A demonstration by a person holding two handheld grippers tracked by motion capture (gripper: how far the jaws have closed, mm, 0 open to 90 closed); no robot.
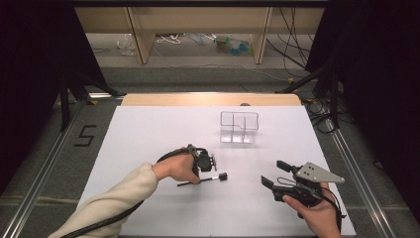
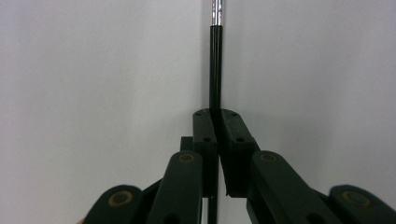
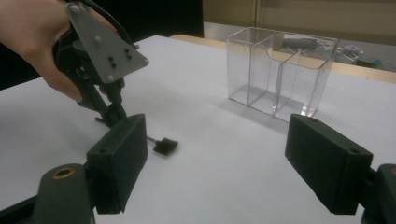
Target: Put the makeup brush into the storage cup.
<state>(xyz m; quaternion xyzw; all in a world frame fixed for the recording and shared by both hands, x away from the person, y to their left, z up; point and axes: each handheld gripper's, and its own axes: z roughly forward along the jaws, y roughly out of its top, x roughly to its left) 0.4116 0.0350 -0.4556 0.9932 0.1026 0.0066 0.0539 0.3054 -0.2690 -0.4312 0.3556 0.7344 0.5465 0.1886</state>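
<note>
A thin black brush (image 1: 222,176) with a small dark head lies on the white table (image 1: 148,129), its stick running left under my left hand. My left gripper (image 1: 199,177) points down and is shut on that stick. In the left gripper view the pads (image 2: 205,135) of my left gripper (image 2: 216,114) press on the black handle (image 2: 215,70), which runs up to a silver band. The right gripper view shows the brush head (image 3: 166,145) beside the left gripper (image 3: 111,119). My right gripper (image 1: 275,173) (image 3: 217,133) is open near the front right, with nothing between its jaws.
A clear two-compartment box (image 1: 239,127) (image 3: 280,74) stands upright at the far middle of the table. The wooden table edge (image 1: 210,99) runs behind it. Cables lie on the floor beyond, and a "5" mark (image 1: 85,135) is on the floor at left.
</note>
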